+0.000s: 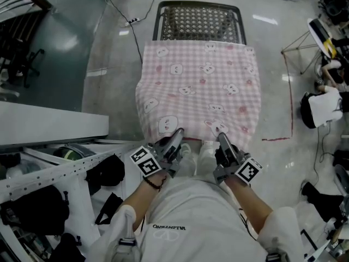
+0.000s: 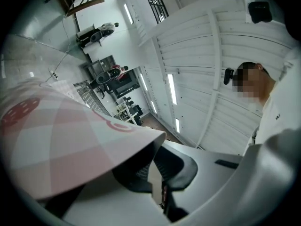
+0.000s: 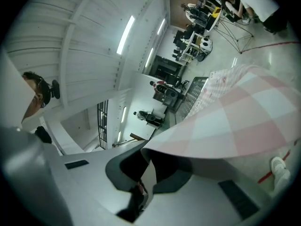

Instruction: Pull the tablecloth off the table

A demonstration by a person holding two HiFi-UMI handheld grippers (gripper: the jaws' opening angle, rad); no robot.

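A pink checked tablecloth (image 1: 199, 86) with small animal prints covers most of a small table and hangs over its near edge. At the far end the table's metal mesh top (image 1: 199, 22) lies bare. My left gripper (image 1: 175, 135) is shut on the cloth's near hem at the left, and my right gripper (image 1: 222, 138) is shut on the hem at the right. In the left gripper view the tablecloth (image 2: 70, 140) runs into the closed jaws of the left gripper (image 2: 157, 175). The right gripper view shows the tablecloth (image 3: 235, 121) pinched the same way in the right gripper (image 3: 143, 173).
A white shelf unit (image 1: 49, 124) with black bags (image 1: 106, 171) under it stands close on my left. A cable (image 1: 122, 15) runs over the grey floor past the table. Red tape (image 1: 291, 91) marks the floor on the right, with clutter (image 1: 322, 105) beyond it.
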